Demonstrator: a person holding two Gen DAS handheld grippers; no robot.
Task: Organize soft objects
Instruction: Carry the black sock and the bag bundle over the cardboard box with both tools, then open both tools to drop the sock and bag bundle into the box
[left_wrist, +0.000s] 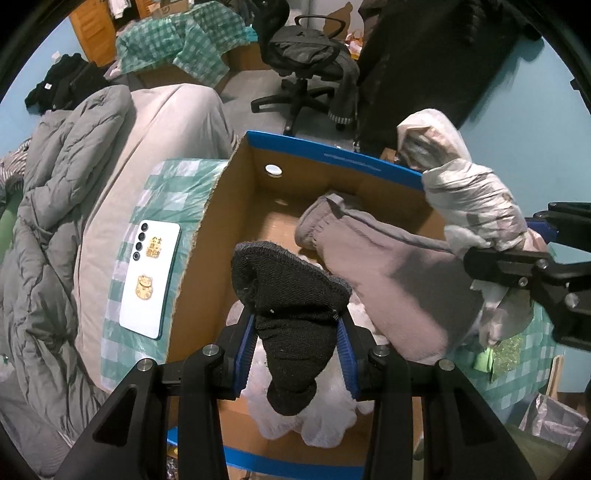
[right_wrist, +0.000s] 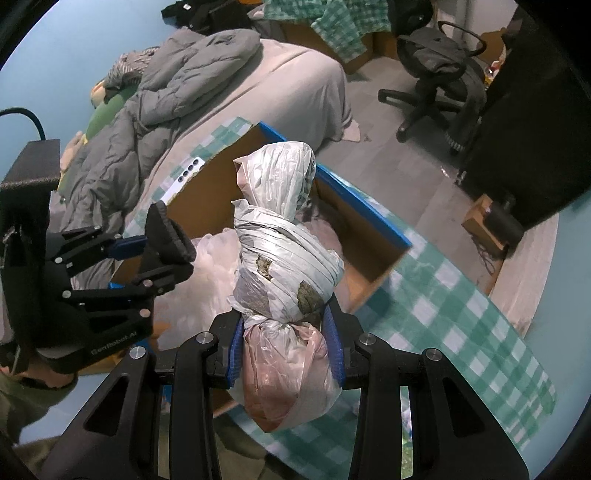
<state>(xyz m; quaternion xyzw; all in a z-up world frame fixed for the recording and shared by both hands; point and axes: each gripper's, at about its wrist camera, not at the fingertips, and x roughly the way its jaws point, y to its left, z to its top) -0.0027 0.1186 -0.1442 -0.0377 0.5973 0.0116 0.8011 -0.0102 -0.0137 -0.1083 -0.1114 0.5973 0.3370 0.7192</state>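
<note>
so this looks like the drop-off step. left gripper (left_wrist: 297, 354) has its jaws pinched on a black sock (left_wrist: 291, 325), hanging right over the open cardboard box (left_wrist: 332, 160) on the bed. right gripper (right_wrist: 284, 354) is clamped on a plastic-wrapped bundle (right_wrist: 284, 258), above the box's near edge. a grey garment (left_wrist: 388, 273) and some white fluffy stuff (left_wrist: 325, 406) already sit inside. next move, i'd guess: lower both in, spread the jaws, let go clear of the walls.
</note>
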